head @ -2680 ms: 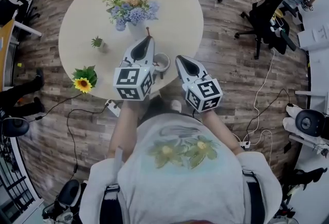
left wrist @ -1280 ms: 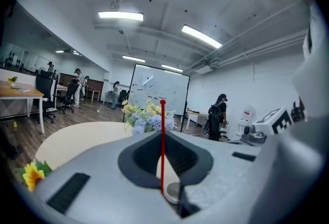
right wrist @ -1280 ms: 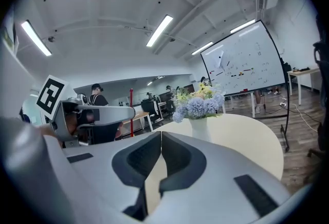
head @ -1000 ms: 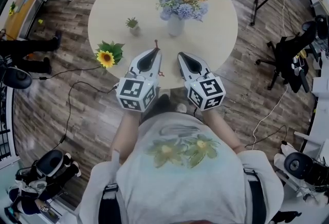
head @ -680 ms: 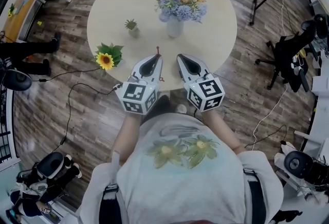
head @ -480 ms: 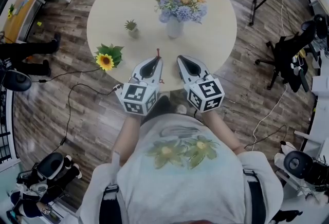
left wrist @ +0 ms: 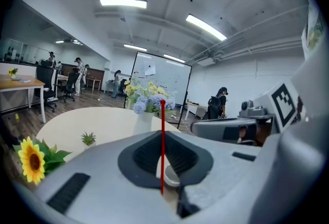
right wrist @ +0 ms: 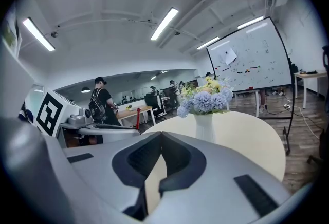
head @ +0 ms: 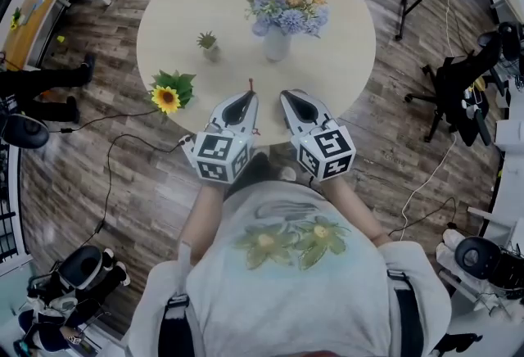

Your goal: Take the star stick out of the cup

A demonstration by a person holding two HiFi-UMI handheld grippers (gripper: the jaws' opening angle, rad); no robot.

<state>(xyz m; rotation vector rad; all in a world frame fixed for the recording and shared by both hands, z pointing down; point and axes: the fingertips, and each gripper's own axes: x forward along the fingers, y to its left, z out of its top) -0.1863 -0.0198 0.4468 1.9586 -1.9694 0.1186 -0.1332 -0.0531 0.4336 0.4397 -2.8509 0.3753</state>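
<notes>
My left gripper [head: 244, 95] hangs over the near edge of the round table [head: 327, 77], shut on a thin red star stick [left wrist: 162, 135]. The stick stands upright between the jaws, and its top [head: 250, 85] pokes out past the fingertips. Below the jaws, a bit of the white cup [left wrist: 171, 176] shows through the gap in the left gripper view; the head view hides it under the grippers. My right gripper [head: 293, 93] is level with the left one, just to its right, shut and holding nothing [right wrist: 160, 133].
A white vase of blue and yellow flowers [head: 276, 36] stands mid-table. A small potted plant [head: 209, 42] stands to its left, and a sunflower [head: 166, 97] lies at the left edge. Cables [head: 123, 151] lie on the wooden floor, with office chairs [head: 458, 93] to the right.
The cup that showed between the grippers earlier is now hidden under them. The left gripper has drawn back slightly toward the near table edge with the stick in it. The right gripper has barely moved.
</notes>
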